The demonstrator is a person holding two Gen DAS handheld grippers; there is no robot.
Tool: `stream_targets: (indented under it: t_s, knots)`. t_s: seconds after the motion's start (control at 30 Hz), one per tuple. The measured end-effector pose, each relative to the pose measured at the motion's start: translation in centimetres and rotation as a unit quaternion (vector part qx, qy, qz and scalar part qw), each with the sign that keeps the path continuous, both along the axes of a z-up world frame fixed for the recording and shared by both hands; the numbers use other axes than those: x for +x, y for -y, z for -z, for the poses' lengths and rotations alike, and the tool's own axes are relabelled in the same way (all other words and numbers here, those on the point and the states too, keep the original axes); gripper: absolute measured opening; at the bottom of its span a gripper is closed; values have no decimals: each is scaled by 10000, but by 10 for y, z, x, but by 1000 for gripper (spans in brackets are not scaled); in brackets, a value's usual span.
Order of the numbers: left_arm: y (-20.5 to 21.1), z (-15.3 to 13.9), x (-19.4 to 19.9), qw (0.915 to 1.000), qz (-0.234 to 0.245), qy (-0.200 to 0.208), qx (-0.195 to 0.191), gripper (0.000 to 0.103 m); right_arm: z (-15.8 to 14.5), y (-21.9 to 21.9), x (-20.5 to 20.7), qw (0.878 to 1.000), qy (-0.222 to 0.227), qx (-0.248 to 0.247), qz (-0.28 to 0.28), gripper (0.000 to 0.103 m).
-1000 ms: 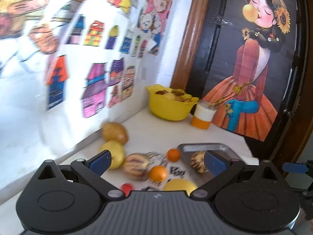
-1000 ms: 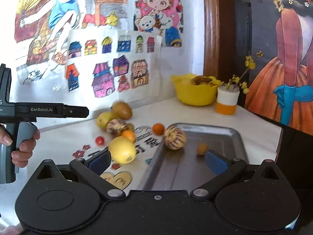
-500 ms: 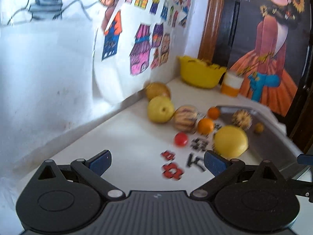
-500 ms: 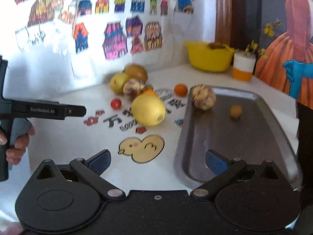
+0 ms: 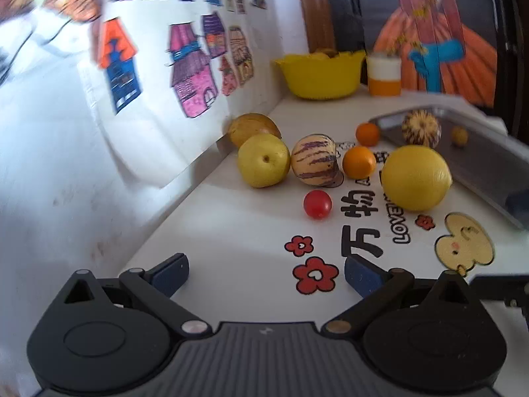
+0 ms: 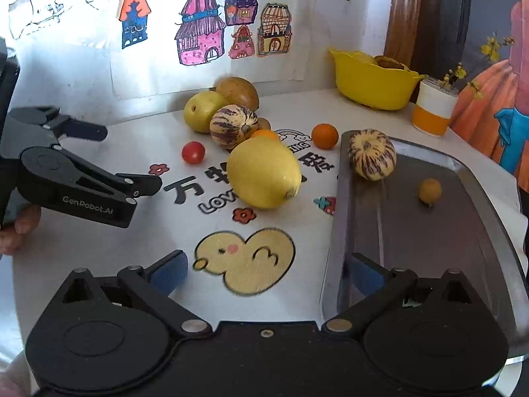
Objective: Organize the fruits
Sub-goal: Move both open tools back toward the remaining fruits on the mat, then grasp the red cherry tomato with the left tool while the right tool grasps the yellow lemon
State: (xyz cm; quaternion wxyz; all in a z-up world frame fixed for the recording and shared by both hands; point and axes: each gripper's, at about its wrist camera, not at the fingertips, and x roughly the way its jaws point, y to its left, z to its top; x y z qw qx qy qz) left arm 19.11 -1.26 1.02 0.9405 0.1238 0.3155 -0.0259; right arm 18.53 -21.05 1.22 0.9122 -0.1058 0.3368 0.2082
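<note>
Loose fruit lies on the white table: a big lemon, a cherry tomato, a striped melon, a yellow pear, a brown fruit, two oranges. The metal tray holds another striped melon and a small yellow fruit. My left gripper is open and empty, left of the tomato. My right gripper is open and empty over the tray's near left edge.
A yellow bowl with food and a white-orange cup with flowers stand at the back. Drawings hang on the wall close behind the fruit. A duck sticker and printed characters mark the table.
Both grippers have tilted down and moved closer to the table. The left gripper has pulled back to the left of the fruit. No fruit has moved.
</note>
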Motion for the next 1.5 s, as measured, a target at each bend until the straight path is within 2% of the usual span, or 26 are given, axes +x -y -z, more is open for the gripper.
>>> stream_targets:
  t_s: [0.13, 0.37, 0.6, 1.0, 1.13, 1.27, 1.4, 1.5]
  knots:
    - [6, 0, 15, 9997, 82, 30, 221, 102, -4, -1, 13, 9998, 127, -110, -51, 102]
    - [6, 0, 41, 9997, 203, -110, 63, 102, -13, -7, 36, 9974, 549, -361, -289, 102]
    - [8, 1, 55, 9993, 345, -166, 46, 101, -13, -13, 53, 9973, 539, -174, -471, 93]
    - [13, 0, 58, 9963, 829, -126, -176, 72, -1, -16, 68, 9979, 81, 269, -587, 76]
    - [13, 0, 57, 9950, 942, -147, -284, 58, 1, -10, 74, 9959, -229, 667, -564, 69]
    - [16, 0, 56, 9941, 1026, -157, -318, 41, 1, -12, 74, 9950, -241, 774, -586, 60]
    - [23, 0, 52, 9937, 1104, -110, -164, 33, 1, -11, 73, 9949, -209, 815, -559, 59]
    - [23, 0, 51, 9942, 1045, -125, -199, 28, 1, -8, 72, 9944, -214, 879, -538, 59]
